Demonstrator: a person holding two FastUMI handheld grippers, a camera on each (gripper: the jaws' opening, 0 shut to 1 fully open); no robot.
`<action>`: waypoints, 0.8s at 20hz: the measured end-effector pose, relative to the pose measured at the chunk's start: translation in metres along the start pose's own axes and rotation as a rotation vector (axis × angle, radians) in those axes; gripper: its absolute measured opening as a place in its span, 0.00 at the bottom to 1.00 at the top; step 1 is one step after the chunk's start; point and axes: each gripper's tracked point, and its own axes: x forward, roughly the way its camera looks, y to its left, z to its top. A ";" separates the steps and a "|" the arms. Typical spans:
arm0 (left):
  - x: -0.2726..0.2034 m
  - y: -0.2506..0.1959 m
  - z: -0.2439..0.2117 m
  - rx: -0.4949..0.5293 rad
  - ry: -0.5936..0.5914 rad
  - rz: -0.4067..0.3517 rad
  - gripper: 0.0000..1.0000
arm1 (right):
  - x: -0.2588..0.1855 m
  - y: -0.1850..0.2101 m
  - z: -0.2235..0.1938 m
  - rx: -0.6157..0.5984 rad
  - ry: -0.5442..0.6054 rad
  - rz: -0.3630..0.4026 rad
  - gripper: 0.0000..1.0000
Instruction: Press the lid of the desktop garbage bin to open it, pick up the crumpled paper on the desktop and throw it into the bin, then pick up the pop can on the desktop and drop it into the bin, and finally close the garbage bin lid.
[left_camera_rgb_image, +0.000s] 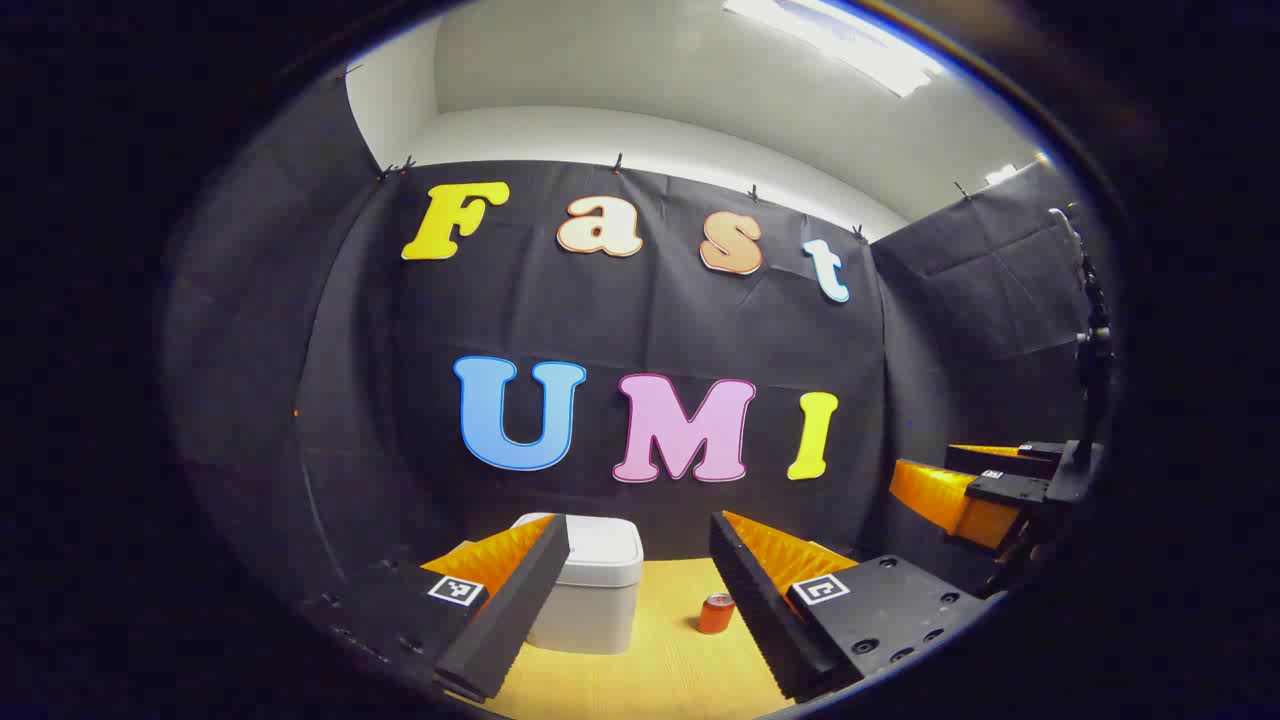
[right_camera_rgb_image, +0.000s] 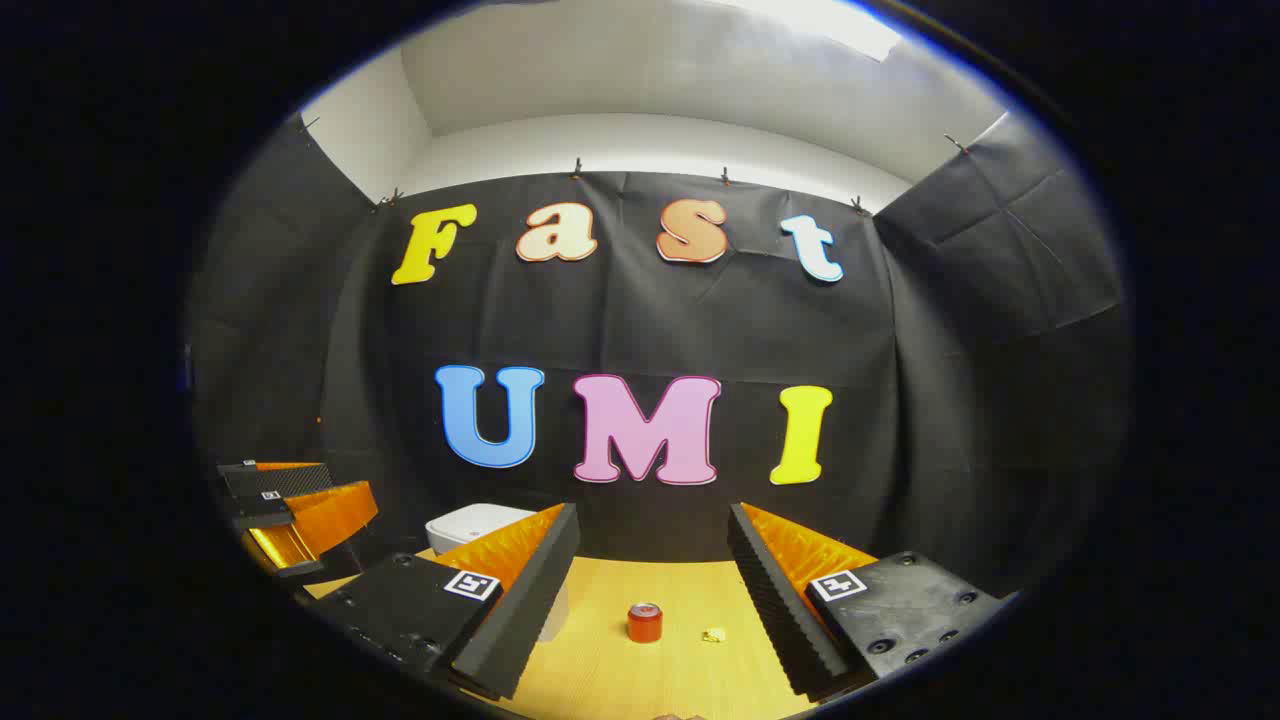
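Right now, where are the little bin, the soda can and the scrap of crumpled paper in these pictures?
Garbage bin (left_camera_rgb_image: 598, 590): left gripper view, front wall below the shut lid.
Pop can (right_camera_rgb_image: 645, 623): right gripper view, side of the can.
Crumpled paper (right_camera_rgb_image: 714, 634): right gripper view, middle of the small wad.

No readable text is showing on the pop can (right_camera_rgb_image: 645, 622) or the white garbage bin (left_camera_rgb_image: 597, 585); any labels are appearing too small.
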 end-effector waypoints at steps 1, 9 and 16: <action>0.003 -0.002 -0.001 -0.008 0.001 -0.003 0.96 | 0.000 -0.008 0.002 -0.005 0.000 -0.016 0.96; 0.012 -0.008 -0.009 -0.011 0.021 0.008 0.96 | -0.006 -0.034 -0.004 -0.001 0.020 -0.051 0.96; 0.022 -0.008 -0.022 -0.029 0.050 -0.019 0.96 | -0.005 -0.039 -0.005 0.011 0.024 -0.068 0.96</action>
